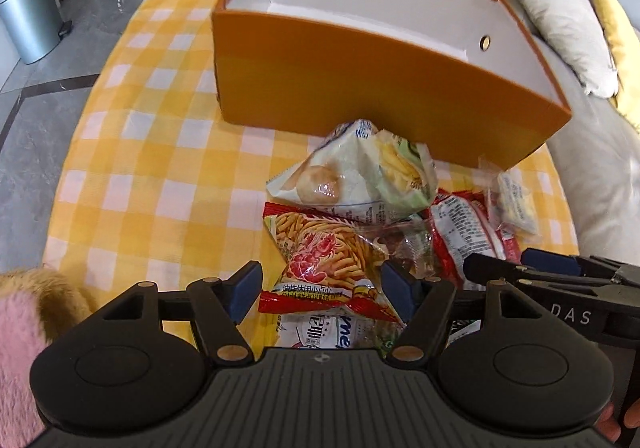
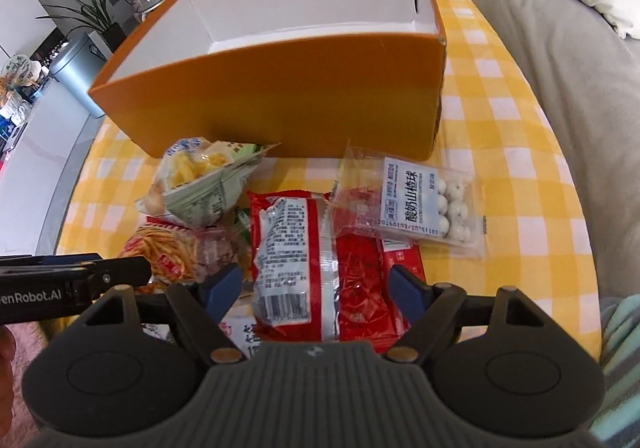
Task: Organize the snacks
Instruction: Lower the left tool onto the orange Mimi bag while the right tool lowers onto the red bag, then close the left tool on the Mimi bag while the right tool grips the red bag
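An empty orange box (image 1: 360,88) with a white inside stands on the yellow checked tablecloth, also in the right wrist view (image 2: 280,100). A pile of snack packets lies in front of it. My left gripper (image 1: 320,288) is open, its fingers either side of a red shrimp-stick packet (image 1: 328,248). My right gripper (image 2: 316,284) is open around a red packet with a white label (image 2: 304,256). A clear pack of white balls (image 2: 420,204) lies to the right. A pale green packet (image 1: 360,176) lies nearest the box.
A grey sofa with cushions (image 1: 560,28) runs along the table's right side. A metal bin (image 1: 24,12) and plants stand on the floor to the left. A pink and yellow fluffy thing (image 1: 24,320) is at the lower left.
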Available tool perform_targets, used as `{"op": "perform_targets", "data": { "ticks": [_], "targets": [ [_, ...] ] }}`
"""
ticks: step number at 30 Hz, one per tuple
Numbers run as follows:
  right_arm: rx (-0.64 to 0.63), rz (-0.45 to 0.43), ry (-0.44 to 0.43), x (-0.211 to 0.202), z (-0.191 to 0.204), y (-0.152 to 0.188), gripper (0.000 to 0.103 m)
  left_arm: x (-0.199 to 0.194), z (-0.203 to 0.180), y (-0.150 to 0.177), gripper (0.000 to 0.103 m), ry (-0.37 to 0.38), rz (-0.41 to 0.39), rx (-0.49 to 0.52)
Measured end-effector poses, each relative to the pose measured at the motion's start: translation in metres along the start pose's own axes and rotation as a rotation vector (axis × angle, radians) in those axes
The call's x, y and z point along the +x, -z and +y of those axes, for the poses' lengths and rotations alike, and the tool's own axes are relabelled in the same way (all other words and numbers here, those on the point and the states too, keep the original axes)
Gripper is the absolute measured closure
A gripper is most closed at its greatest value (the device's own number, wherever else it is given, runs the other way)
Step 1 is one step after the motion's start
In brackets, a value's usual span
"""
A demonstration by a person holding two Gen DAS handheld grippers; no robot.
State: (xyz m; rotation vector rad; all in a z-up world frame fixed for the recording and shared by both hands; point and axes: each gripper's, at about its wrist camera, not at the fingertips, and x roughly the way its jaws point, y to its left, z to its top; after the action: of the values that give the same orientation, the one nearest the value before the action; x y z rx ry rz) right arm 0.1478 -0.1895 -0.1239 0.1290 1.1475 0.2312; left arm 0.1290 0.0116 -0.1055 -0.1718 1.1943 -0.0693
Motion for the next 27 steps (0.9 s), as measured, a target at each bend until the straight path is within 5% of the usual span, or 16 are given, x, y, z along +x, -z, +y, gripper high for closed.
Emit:
{"op": "perform_targets", "data": {
  "ticks": [10,27],
  "targets": [
    [-0.024,0.035,0.007,0.022,0.003,-0.001,0.030,0.022,0.000,-0.003,0.025,0.002,0.056,0.018],
    [-0.095,0.032,-0.003,0.014,0.007,0.002,0.042,0.014,-0.008,0.003,0.058,-0.007,0.025,0.063]
  ]
}}
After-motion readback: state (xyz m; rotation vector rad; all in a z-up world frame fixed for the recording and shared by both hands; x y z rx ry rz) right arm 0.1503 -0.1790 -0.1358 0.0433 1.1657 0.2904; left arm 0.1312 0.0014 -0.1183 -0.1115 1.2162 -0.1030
